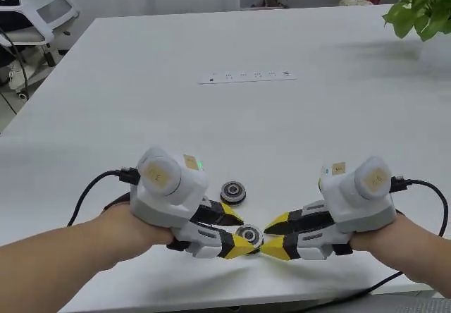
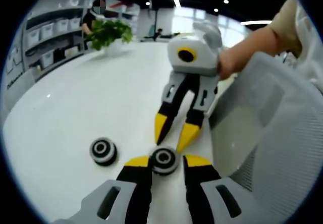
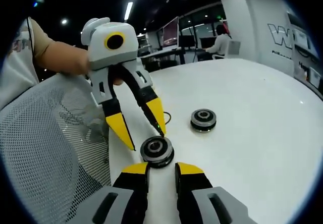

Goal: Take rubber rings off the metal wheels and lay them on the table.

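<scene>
A metal wheel with a black rubber ring (image 1: 249,236) lies near the table's front edge. My left gripper (image 1: 241,234) has a jaw on each side of the wheel (image 2: 164,159) and is closed against it. From the opposite side my right gripper (image 1: 268,236) points at the same wheel (image 3: 157,150). Its jaws are slightly apart and its tips stop just short of the wheel. A second ringed wheel (image 1: 232,192) rests flat on the table a little farther in, also seen as the wheel (image 2: 103,151) and the wheel (image 3: 203,119).
The white table (image 1: 232,115) stretches far ahead, with a flush socket strip (image 1: 246,77) in the middle. A green plant (image 1: 419,6) stands at the far right corner. The gripper cables (image 1: 91,189) trail off both sides. A white mesh chair back (image 3: 45,133) is close behind.
</scene>
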Tool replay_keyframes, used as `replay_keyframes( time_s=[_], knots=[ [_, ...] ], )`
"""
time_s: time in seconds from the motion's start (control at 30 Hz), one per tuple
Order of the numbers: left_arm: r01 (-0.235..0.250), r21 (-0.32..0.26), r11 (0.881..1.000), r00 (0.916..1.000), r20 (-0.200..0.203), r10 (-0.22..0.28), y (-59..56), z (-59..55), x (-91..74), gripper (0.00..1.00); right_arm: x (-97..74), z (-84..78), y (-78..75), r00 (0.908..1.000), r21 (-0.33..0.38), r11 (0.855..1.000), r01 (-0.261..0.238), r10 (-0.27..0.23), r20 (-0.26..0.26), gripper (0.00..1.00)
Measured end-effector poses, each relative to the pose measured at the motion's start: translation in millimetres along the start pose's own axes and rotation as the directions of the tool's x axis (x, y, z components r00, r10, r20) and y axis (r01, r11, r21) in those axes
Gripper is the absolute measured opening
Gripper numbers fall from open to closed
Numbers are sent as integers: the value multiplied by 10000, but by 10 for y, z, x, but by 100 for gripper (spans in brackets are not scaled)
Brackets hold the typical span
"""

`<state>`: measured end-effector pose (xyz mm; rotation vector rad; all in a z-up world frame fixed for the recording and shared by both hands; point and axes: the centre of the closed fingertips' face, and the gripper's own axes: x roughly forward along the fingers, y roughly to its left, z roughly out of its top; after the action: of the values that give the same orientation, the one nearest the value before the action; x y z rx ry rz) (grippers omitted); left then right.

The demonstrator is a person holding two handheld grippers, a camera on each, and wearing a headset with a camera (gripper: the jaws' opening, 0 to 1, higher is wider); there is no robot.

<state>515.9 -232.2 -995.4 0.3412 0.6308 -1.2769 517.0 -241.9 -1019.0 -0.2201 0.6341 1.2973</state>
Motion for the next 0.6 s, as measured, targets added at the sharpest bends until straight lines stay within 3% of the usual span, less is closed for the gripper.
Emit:
replay_keyframes(
  time_s=[0.37, 0.57, 0.6],
  knots=[
    [-224, 149, 9996, 9997, -114, 225, 23, -24, 40, 18, 16, 11, -6, 9998, -191, 9998, 117, -114, 157, 14],
    [-652, 583, 9962, 9978, -98, 658, 65, -29, 55, 14, 36, 19, 15, 9999, -279, 9996, 19, -16, 135, 13],
    [-668, 891, 9938, 9978, 105, 661, 74, 6, 65, 14, 34, 17, 14, 9999, -286, 9996, 18, -14, 117, 13]
  ],
)
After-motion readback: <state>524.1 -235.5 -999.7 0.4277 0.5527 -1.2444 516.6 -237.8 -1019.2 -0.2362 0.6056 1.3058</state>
